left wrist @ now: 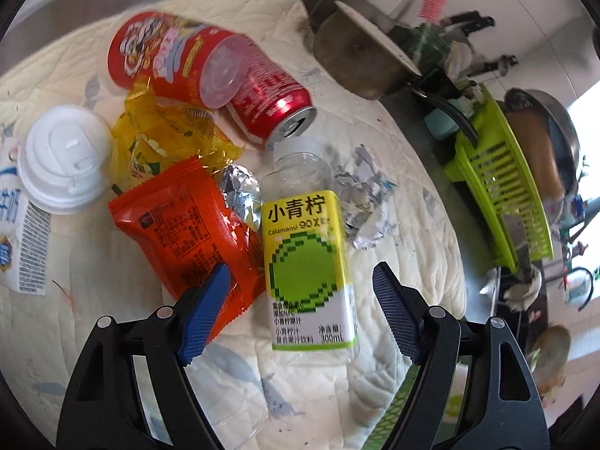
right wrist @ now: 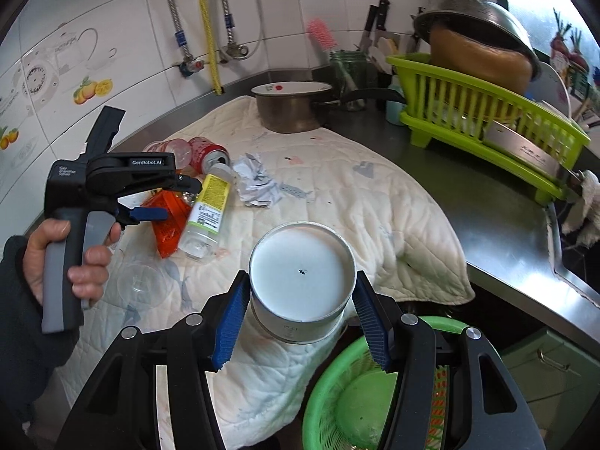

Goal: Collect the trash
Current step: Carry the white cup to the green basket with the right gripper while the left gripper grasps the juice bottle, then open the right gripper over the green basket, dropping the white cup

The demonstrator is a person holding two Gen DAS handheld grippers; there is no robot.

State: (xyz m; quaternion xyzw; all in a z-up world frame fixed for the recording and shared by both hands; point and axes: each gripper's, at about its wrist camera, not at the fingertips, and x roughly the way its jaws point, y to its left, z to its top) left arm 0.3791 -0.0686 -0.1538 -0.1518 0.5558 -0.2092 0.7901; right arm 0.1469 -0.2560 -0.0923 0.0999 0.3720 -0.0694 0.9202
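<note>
The left gripper (left wrist: 300,311) hangs over a juice bottle (left wrist: 309,262) lying on the cloth, fingers apart and not touching it. The bottle sits between them, its long axis running straight ahead, cap away. The right gripper (right wrist: 300,311), farther off, clamps a white cup (right wrist: 302,281).

Quilted cream cloth (left wrist: 75,337) with faded grey-blue prints; on it a clear plastic bottle with yellow-green pixel-patterned label (left wrist: 307,262), an orange foil snack packet (left wrist: 180,225), a translucent yellow wrapper (left wrist: 165,142), a red soda can (left wrist: 270,108) and a red printed snack tube (left wrist: 165,56). White domed cup lid (left wrist: 63,157); crumpled white-grey paper (left wrist: 363,202). Lime-green slatted dish rack (right wrist: 483,120); green mesh basket (right wrist: 337,375); round white tin with silver rim (right wrist: 302,277) between blue textured pads (right wrist: 228,322).
</note>
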